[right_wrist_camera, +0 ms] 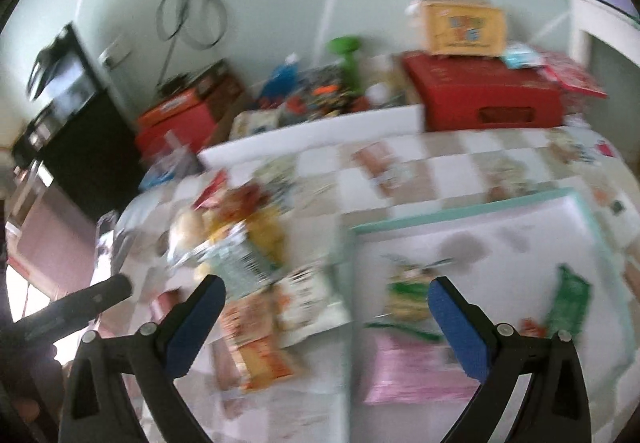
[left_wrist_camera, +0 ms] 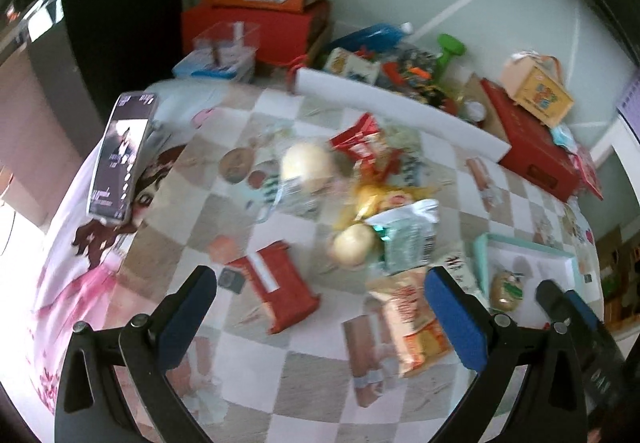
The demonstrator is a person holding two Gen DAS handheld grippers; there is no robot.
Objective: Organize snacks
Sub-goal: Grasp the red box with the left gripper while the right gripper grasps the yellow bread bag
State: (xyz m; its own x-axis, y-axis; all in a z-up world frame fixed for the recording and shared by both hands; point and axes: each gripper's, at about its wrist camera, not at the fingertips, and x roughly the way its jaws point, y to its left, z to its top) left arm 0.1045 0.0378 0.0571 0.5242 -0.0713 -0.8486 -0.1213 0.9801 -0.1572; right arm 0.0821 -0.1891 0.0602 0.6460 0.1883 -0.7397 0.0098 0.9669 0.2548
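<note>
A heap of snack packets (left_wrist_camera: 384,199) lies on the checkered tablecloth, with a red packet (left_wrist_camera: 276,287) and an orange-and-white packet (left_wrist_camera: 416,323) nearer me. My left gripper (left_wrist_camera: 320,307) is open and empty above them. A white box with a mint rim (right_wrist_camera: 576,199) holds a round cookie packet (right_wrist_camera: 408,295), a green packet (right_wrist_camera: 568,303) and a pink packet (right_wrist_camera: 404,375). My right gripper (right_wrist_camera: 324,315) is open and empty over the box's left edge; its view is blurred. The box (left_wrist_camera: 520,243) and the right gripper (left_wrist_camera: 568,307) also show in the left wrist view.
A phone (left_wrist_camera: 120,159) stands propped at the table's left. A white foam strip (left_wrist_camera: 400,107) borders the far edge. Behind it are red boxes (left_wrist_camera: 528,147), a yellow carton (left_wrist_camera: 536,91), a green dumbbell (left_wrist_camera: 448,51) and toys. A clear container (left_wrist_camera: 224,47) sits far left.
</note>
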